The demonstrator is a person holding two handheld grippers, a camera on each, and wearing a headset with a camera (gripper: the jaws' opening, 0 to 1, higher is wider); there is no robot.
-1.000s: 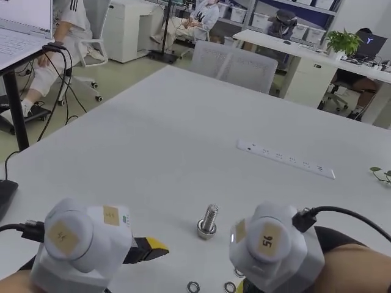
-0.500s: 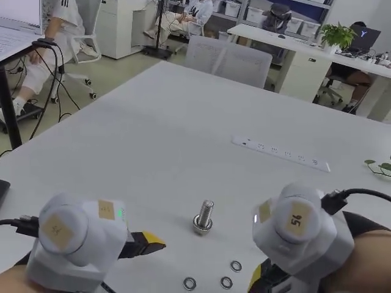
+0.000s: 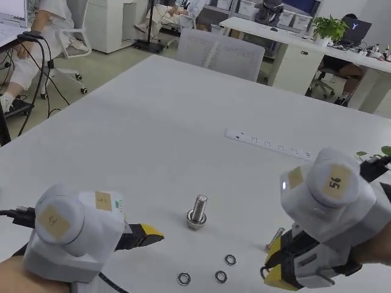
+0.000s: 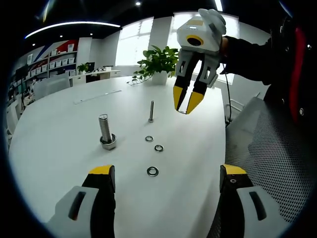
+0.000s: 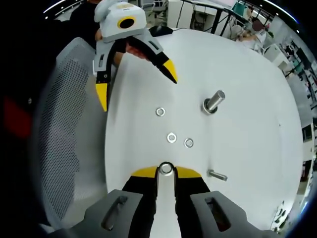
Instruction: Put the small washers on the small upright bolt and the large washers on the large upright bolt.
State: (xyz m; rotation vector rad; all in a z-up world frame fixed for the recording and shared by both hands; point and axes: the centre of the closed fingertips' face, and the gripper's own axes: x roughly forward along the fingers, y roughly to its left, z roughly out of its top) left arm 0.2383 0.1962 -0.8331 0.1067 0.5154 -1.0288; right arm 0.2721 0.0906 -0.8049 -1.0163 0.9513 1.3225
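Observation:
The large upright bolt (image 3: 197, 213) (image 4: 105, 133) (image 5: 213, 102) stands mid-table on its hex head. To its right stands the thin small bolt (image 3: 274, 238) (image 4: 151, 111) (image 5: 217, 175), close by my right gripper (image 3: 273, 268) (image 4: 186, 102). That gripper hangs above the table, shut on a washer (image 5: 166, 169) pinched between its yellow tips. Three loose washers (image 3: 221, 276) (image 4: 152, 171) (image 5: 172, 137) lie flat in front of the bolts. My left gripper (image 3: 143, 235) (image 5: 137, 85) hovers left of the washers, open with nothing between its jaws.
A white power strip (image 3: 269, 144) lies farther back on the white table (image 3: 153, 134). A potted plant (image 4: 158, 62) stands at the table's right end. A grey mesh chair (image 3: 220, 55) faces the far edge, and another (image 4: 277, 148) sits near me.
My right gripper has lifted and moved to the right, away from the loose washers, uncovering the small bolt. The left gripper has barely moved. The head camera has shifted.

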